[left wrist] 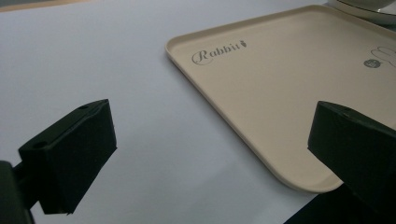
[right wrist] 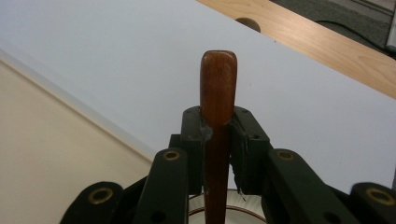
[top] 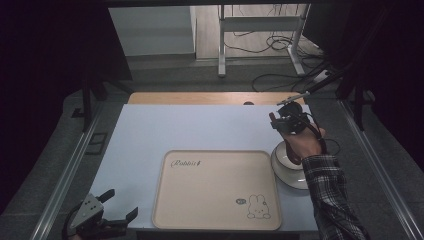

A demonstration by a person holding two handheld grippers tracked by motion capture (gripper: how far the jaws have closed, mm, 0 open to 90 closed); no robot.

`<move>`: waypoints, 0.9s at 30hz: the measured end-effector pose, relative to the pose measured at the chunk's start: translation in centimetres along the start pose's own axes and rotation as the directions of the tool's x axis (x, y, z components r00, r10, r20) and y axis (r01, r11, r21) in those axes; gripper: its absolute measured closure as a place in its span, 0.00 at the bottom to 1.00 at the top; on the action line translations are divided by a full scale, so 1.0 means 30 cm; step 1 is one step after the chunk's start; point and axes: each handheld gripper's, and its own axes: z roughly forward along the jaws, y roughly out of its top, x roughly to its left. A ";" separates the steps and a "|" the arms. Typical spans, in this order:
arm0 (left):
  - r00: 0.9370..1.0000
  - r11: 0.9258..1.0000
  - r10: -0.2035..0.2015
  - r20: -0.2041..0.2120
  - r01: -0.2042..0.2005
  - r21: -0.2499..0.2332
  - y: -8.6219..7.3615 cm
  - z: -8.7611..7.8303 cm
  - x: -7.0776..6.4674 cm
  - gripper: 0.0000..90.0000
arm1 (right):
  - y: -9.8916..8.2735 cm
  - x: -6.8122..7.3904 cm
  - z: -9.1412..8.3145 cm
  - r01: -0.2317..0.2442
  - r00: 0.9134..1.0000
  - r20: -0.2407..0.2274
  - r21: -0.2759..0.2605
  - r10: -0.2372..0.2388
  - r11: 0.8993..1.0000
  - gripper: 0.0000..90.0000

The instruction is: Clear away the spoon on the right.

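Wooden handle (right wrist: pixel 218 88) — in right tongs (right wrist: pixel 219 122)

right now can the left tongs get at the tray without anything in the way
Probably yes. The left tongs stand open at the table's near left corner, right beside the tray, with bare table between. The right tongs hold a wooden handle over the bowl, off the tray's far side.

Dim, dark-edged high view; close views evenly lit.

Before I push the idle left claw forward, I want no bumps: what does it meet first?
Likely the beige tray: the open left claw points over bare table toward its near corner, though depth is unclear.
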 end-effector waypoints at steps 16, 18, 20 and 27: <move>1.000 1.000 0.001 0.000 -0.001 0.000 0.000 0.000 0.000 0.01 | 0.012 0.050 -0.041 0.057 0.998 -0.040 0.051 -0.055 0.997 0.85; 1.000 1.000 0.000 0.000 0.000 0.000 0.000 0.000 0.000 0.01 | 0.009 0.059 -0.043 0.058 0.997 -0.046 0.059 -0.055 0.997 0.85; 1.000 1.000 0.000 0.001 0.000 0.000 0.000 0.000 0.000 0.01 | 0.005 0.067 -0.043 0.059 0.997 -0.051 0.061 -0.056 0.996 0.85; 1.000 1.000 0.001 0.001 -0.001 0.001 0.000 0.000 0.000 0.01 | -0.012 0.097 -0.044 0.058 0.996 -0.065 0.087 -0.052 0.995 0.85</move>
